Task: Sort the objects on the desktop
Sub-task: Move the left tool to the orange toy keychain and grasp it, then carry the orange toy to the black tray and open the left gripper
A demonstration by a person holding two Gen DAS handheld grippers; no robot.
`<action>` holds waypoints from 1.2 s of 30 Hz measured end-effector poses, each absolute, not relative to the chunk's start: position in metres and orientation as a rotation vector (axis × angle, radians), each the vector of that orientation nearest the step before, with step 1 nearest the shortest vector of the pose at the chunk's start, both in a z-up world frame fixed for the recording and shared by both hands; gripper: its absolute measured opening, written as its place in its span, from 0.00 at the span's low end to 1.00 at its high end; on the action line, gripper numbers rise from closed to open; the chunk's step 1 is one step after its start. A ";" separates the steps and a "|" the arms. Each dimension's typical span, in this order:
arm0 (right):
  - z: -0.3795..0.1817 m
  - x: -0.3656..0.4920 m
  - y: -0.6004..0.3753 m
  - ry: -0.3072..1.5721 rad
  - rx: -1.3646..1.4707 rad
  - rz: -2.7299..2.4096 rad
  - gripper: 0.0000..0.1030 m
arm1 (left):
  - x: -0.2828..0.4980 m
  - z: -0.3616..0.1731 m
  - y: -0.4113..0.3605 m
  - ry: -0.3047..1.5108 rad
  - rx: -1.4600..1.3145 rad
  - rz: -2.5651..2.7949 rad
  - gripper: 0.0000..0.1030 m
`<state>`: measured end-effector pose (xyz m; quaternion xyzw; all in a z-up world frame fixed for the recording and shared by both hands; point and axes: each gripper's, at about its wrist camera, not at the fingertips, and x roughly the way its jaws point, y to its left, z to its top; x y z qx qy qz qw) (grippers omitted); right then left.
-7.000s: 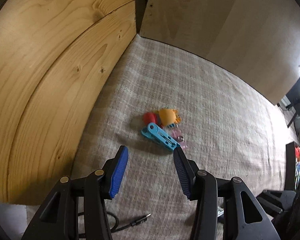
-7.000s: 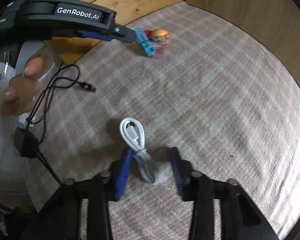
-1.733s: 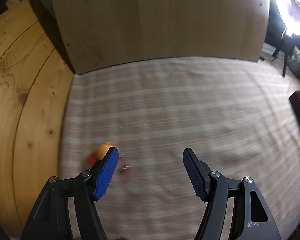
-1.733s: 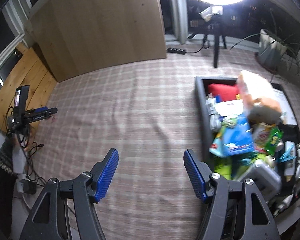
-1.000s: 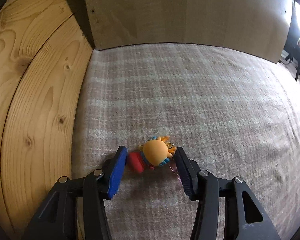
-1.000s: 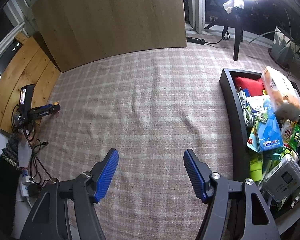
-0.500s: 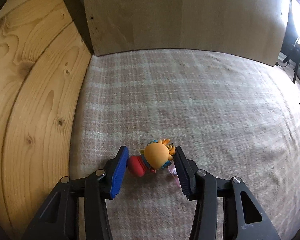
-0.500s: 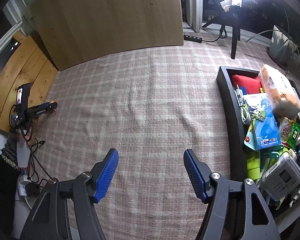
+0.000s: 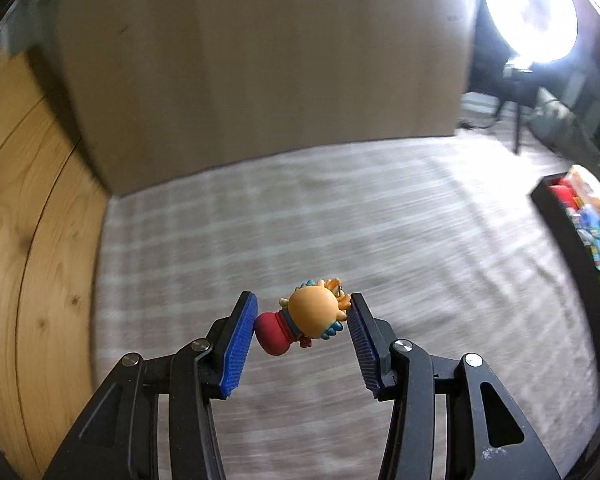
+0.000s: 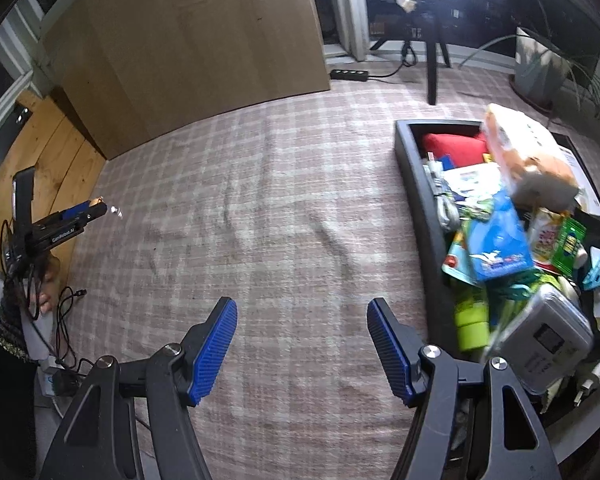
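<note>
Blue ribbed pads of the left claw (image 9: 302,334) clamp a small toy figure (image 9: 306,321), its orange head against the right pad and its red end against the left pad; it hangs clear of the plaid cloth (image 9: 340,220) covering the counter. Motion blur smears that cloth in the left wrist view, so its weave is hard to read there. At that view's right edge a black bin (image 9: 564,232) is cut off, with only a strip of its colourful contents showing.

In the right wrist view the right claw (image 10: 302,346) is spread wide with nothing between its pads, above the same cloth. Here the bin (image 10: 416,184) shows far more: packets, a red pouch, a green cup, a grey device, though its far side runs out of frame. Off to the left, small and distant, the left claw (image 10: 96,211) appears with only a speck of orange at its tip. Beyond stand a wooden panel (image 10: 188,40) and a tripod (image 10: 430,60).
</note>
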<state>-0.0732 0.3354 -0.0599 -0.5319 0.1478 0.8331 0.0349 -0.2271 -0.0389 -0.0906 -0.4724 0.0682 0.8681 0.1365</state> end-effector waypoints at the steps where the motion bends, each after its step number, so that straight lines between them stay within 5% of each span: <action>1: -0.059 -0.069 0.341 0.461 -1.626 2.560 0.62 | -0.224 -0.085 -0.027 0.195 -1.352 2.502 0.49; 12: -0.052 -0.023 0.405 0.560 -1.532 2.520 0.62 | -0.186 -0.031 0.144 0.293 -1.169 2.319 0.49; 36: -0.049 0.089 0.522 0.693 -1.355 2.352 0.62 | -0.097 -0.011 0.442 0.437 -0.986 1.913 0.49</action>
